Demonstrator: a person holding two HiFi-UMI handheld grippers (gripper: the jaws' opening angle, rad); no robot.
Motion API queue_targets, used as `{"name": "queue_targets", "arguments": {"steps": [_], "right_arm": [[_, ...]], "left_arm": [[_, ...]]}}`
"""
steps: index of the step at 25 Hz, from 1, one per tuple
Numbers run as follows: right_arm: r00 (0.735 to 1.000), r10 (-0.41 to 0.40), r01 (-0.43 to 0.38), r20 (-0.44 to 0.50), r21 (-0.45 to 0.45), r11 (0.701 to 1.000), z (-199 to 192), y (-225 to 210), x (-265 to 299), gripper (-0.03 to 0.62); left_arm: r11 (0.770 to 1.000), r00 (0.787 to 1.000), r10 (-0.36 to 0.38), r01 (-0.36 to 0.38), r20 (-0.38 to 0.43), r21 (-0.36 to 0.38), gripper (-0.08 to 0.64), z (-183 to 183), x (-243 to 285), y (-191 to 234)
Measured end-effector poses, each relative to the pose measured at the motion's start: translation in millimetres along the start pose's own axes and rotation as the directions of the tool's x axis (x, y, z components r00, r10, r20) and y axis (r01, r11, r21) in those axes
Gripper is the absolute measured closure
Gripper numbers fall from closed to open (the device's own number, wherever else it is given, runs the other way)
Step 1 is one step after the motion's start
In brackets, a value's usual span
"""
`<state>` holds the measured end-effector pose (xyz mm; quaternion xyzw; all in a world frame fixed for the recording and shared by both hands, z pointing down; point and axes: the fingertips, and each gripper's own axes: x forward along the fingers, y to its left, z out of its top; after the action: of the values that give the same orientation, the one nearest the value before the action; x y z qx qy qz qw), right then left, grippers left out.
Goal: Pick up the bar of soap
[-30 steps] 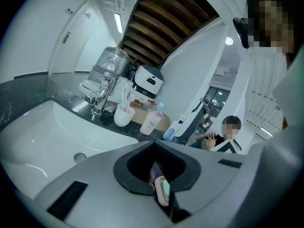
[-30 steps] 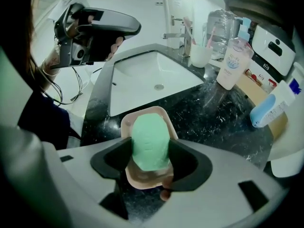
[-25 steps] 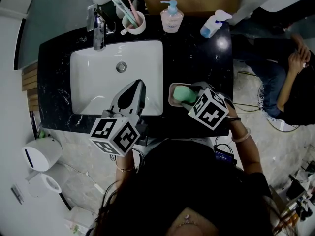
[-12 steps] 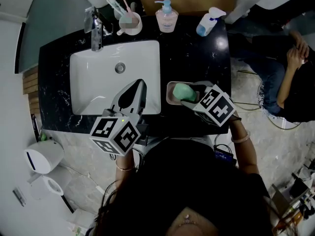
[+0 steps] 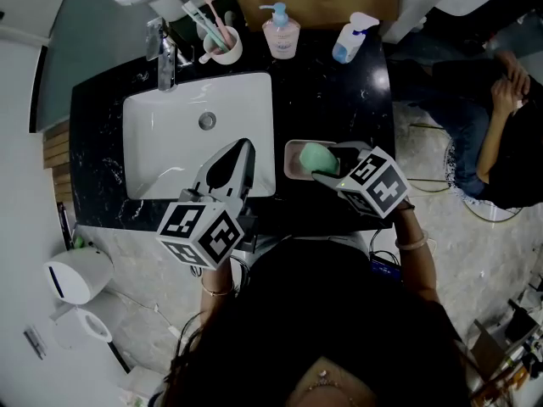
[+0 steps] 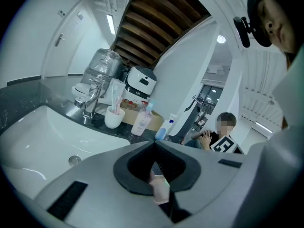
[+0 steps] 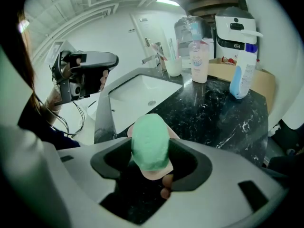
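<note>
A green bar of soap (image 5: 314,157) lies in a pale pink dish (image 5: 293,161) on the black counter, just right of the sink. My right gripper (image 5: 327,162) reaches it from the front right. In the right gripper view the jaws press against both sides of the soap (image 7: 150,134), whose far end sticks out past my right gripper (image 7: 151,150); the pink dish still shows under it. My left gripper (image 5: 241,147) hovers over the sink's front right corner, its jaws meeting in a point with nothing between them (image 6: 154,144).
A white sink (image 5: 170,134) with a faucet (image 5: 165,58) fills the counter's left. At the back stand a cup of toothbrushes (image 5: 222,45), a pump bottle (image 5: 280,34) and a blue spray bottle (image 5: 348,41). A person (image 5: 501,134) sits to the right of the counter.
The right gripper's marker cube has shifted slightly right and turned a little while its jaws stay at the soap. The left gripper has held still. The head camera drifted.
</note>
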<state>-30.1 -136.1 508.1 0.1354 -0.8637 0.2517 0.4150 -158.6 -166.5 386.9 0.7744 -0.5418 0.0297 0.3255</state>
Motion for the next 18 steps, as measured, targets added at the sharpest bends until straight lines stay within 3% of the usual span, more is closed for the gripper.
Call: {"name": "queue_targets", "arguments": {"steps": [9, 18], "right_arm": [[0.994, -0.028, 0.019, 0.105, 0.085, 0.996, 3.4, 0.5, -12.5, 0.347], [0.985, -0.026, 0.007, 0.170, 0.110, 0.994, 4.9, 9.9, -24.5, 0.347]], "left_arm": [[1.000, 1.000, -0.028, 0.028, 0.004, 0.013, 0.551, -2.4, -5.0, -14.9], [0.999, 0.999, -0.047, 0.046, 0.010, 0.023, 0.551, -5.0, -13.1, -28.2]]}}
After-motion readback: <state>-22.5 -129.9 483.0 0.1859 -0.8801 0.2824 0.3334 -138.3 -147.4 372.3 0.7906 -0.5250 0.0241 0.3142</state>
